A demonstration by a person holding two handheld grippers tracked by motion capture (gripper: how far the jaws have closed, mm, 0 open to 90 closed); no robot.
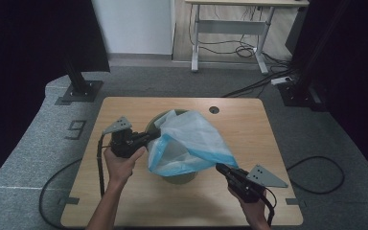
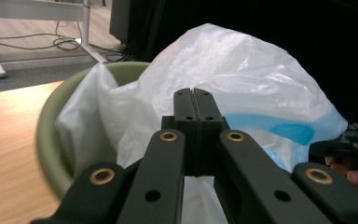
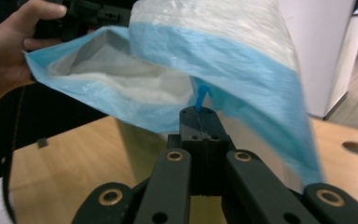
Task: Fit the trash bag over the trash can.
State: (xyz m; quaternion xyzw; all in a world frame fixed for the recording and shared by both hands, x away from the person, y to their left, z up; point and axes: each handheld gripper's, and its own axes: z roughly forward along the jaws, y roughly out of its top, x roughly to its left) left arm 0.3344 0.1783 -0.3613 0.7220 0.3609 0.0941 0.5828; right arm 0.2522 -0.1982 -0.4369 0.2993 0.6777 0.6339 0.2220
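A white plastic bag (image 1: 191, 139) with a blue rim lies draped over a round olive-green bin (image 1: 182, 178) in the middle of the wooden table (image 1: 124, 201). My left gripper (image 1: 154, 135) is shut on the bag's left edge; its closed jaws (image 2: 195, 93) press into the white film (image 2: 242, 84) beside the bin's rim (image 2: 46, 135). My right gripper (image 1: 219, 167) is shut on the blue rim at the front right. A blue strip of the bag (image 3: 223, 46) is pinched at its tips (image 3: 199, 112). Between the two grippers the bag's mouth is held open.
A round cable hole (image 1: 214, 109) sits near the table's far edge. Black stand bases (image 1: 79, 91) rest on the carpet at the far left and right. A desk (image 1: 230, 28) with loose cables under it stands behind. Cables trail on the floor at both sides.
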